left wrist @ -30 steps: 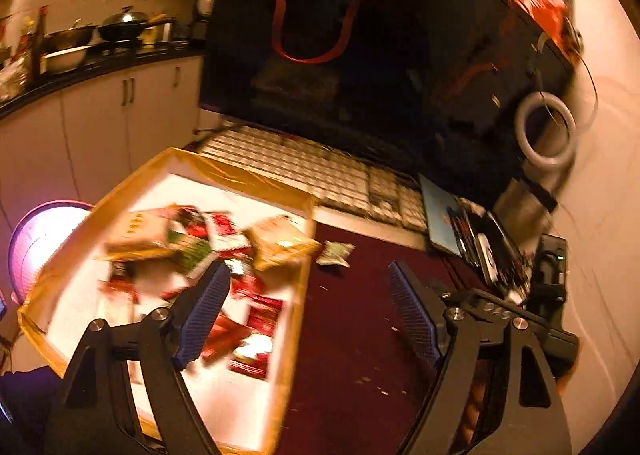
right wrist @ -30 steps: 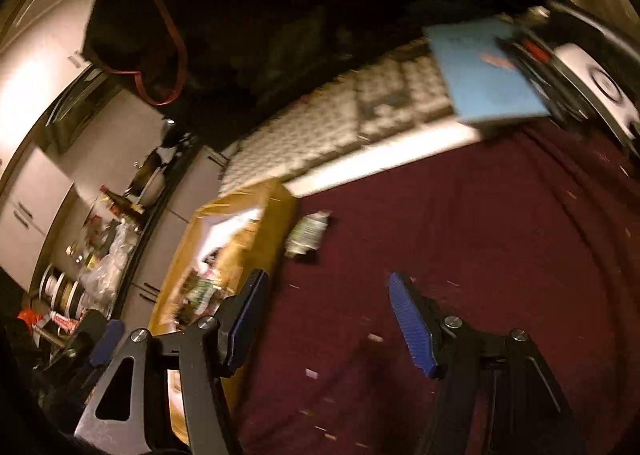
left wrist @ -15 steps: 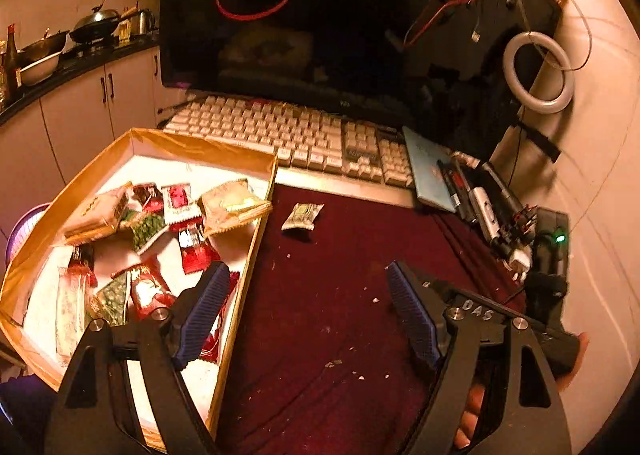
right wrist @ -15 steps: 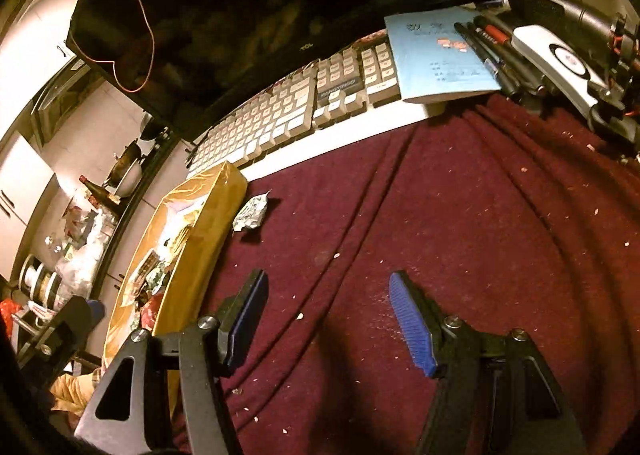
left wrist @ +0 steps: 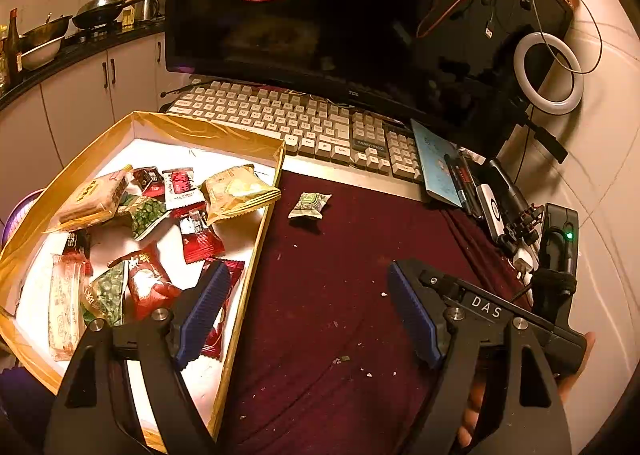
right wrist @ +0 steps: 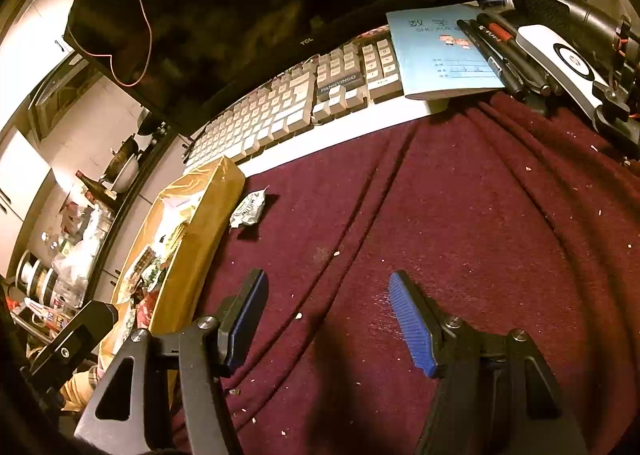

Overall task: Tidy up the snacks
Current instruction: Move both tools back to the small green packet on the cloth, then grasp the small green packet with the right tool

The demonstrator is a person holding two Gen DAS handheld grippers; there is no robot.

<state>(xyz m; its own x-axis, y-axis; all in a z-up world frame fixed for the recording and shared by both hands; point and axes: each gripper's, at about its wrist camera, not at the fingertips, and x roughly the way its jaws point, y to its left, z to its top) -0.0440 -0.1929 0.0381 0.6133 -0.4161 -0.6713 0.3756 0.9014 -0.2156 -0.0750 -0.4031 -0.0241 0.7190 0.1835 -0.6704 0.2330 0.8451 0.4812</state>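
A shallow gold-rimmed box (left wrist: 256, 255) on the left holds several snack packets, red, green and yellow (left wrist: 236, 191). One small green and white snack packet (left wrist: 309, 206) lies alone on the maroon cloth (left wrist: 340, 275), just right of the box. It also shows in the right wrist view (right wrist: 249, 210), beside the box wall (right wrist: 200, 239). My left gripper (left wrist: 306, 309) is open and empty, over the box's right rim and the cloth. My right gripper (right wrist: 326, 319) is open and empty, low over the cloth, nearer than the loose packet.
A keyboard (left wrist: 296, 123) and a dark monitor (left wrist: 340, 15) stand behind the cloth. A blue notebook (right wrist: 440, 51), pens (right wrist: 496, 55) and electronics (left wrist: 556, 239) crowd the right side. A ring light (left wrist: 548, 75) leans on the wall. Kitchen cabinets (left wrist: 80, 95) are far left.
Both views have steadied and swung toward the table. The left gripper has moved right, off the box, toward the cloth. Both grippers stay open and empty.
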